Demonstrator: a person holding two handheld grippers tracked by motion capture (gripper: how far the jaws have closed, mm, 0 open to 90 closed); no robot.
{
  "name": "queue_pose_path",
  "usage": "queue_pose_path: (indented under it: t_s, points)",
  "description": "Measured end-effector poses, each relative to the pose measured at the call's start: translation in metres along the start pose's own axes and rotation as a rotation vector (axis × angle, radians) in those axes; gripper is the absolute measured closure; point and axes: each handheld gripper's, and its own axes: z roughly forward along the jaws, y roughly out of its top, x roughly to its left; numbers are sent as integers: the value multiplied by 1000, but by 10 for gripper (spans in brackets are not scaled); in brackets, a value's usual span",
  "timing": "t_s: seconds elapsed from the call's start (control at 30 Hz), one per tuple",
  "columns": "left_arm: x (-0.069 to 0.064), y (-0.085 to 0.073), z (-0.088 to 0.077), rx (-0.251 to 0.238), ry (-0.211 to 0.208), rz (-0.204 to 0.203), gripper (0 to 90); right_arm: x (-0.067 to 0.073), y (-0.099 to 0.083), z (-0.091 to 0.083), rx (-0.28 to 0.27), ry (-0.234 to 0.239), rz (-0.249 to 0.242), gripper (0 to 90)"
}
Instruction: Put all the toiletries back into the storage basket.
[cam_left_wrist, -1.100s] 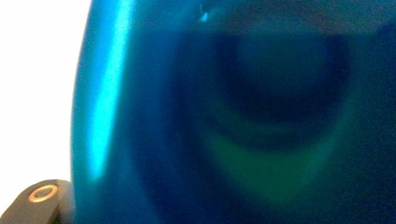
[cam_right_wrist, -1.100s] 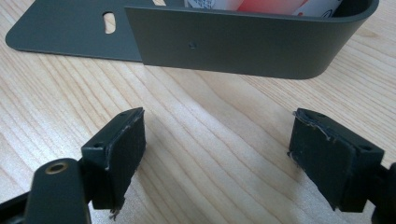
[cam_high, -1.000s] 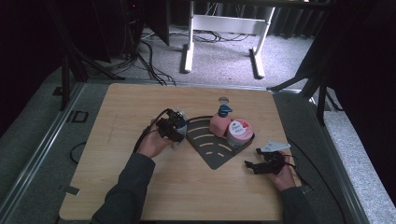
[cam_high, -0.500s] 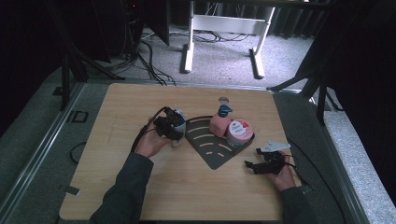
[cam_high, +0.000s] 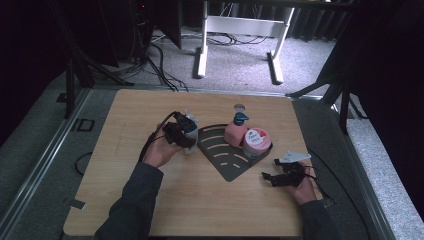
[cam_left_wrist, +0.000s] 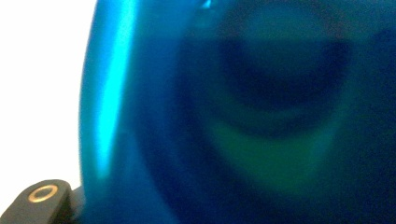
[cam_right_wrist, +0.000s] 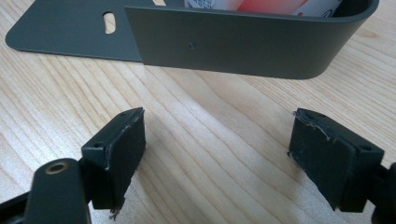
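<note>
Now the left gripper (cam_high: 186, 134) is closed around a blue translucent container (cam_high: 190, 131), which stands on the wooden table (cam_high: 120, 165) just beside the left edge of the dark corner rack (cam_high: 227, 162). In the left gripper view this blue container (cam_left_wrist: 233, 116) is pressed very near to the camera and looks blurred, so what is inside it I cannot tell.

Inside the rack, against its curved wall, stand two things that touch each other: a pink bottle (cam_high: 234, 133) with a blue pump top, and to its right a round pink jar (cam_high: 257, 142) with a white printed lid.

Over at the right, the right gripper (cam_high: 274, 178) lies low on the table, near the rack's right side. In the right gripper view its jaws stand wide apart with bare wood between them, holding nothing, and the rack's wall (cam_right_wrist: 233, 42) is just ahead.
</note>
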Motion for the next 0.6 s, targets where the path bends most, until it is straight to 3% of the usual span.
queue_pose_path:
  t_s: [0.6]
  points:
    - [-1, 10, -6, -20, -3, -3, 548, 0, 0, 0, 0, 1, 0, 182]
